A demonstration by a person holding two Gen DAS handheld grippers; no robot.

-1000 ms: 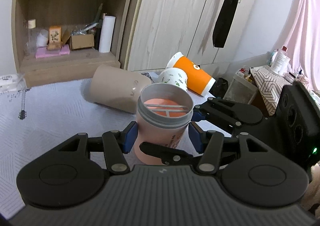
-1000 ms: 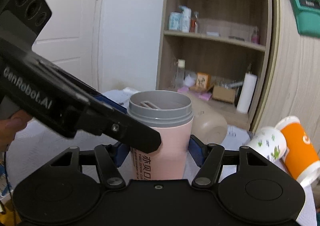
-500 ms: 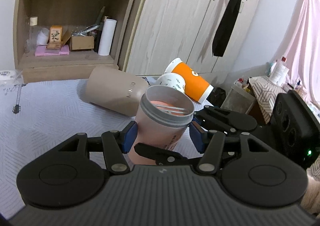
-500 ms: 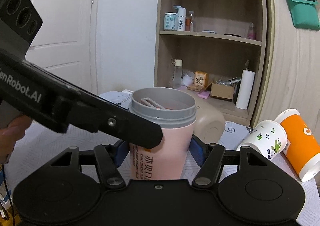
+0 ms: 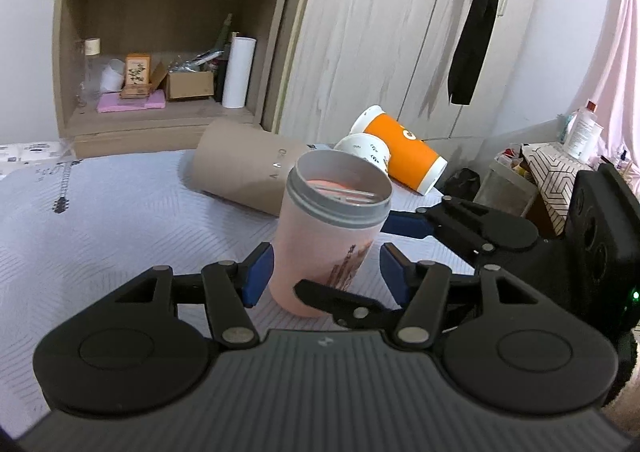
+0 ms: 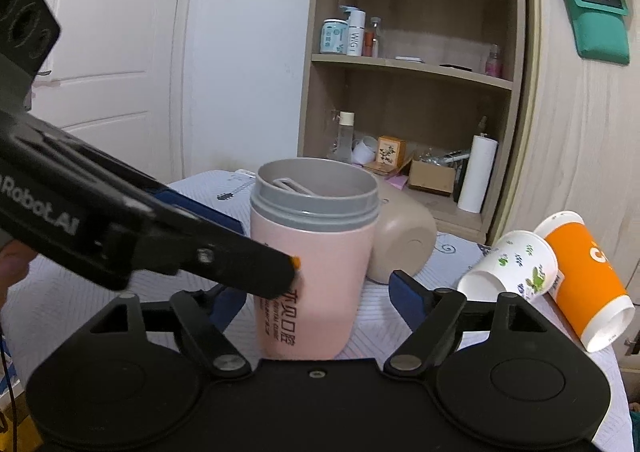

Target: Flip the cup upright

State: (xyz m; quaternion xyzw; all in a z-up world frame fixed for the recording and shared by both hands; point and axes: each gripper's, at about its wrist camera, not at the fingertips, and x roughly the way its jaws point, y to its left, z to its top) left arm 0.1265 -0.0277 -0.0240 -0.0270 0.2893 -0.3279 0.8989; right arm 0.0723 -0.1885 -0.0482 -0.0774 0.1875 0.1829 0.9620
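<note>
A pink cup with a grey rim [image 5: 320, 236] stands upright, mouth up, on the patterned cloth; it also shows in the right wrist view [image 6: 312, 272]. My left gripper [image 5: 326, 272] is open, its blue pads on either side of the cup with gaps. My right gripper [image 6: 316, 300] is open too, its pads apart from the cup's sides. The right gripper's fingers [image 5: 460, 220] reach in from the right in the left wrist view. One left finger [image 6: 224, 260] crosses the cup in the right wrist view.
A beige cup [image 5: 244, 172], a white patterned paper cup [image 5: 364, 152] and an orange paper cup [image 5: 404, 152] lie on their sides behind the pink cup. A wooden shelf unit [image 5: 160, 52] and a wardrobe [image 5: 400, 32] stand beyond. Clutter lies at right [image 5: 552, 164].
Both grippers have opened and let go of the pink cup. The cup stands free on the cloth. The left gripper has drawn back a little.
</note>
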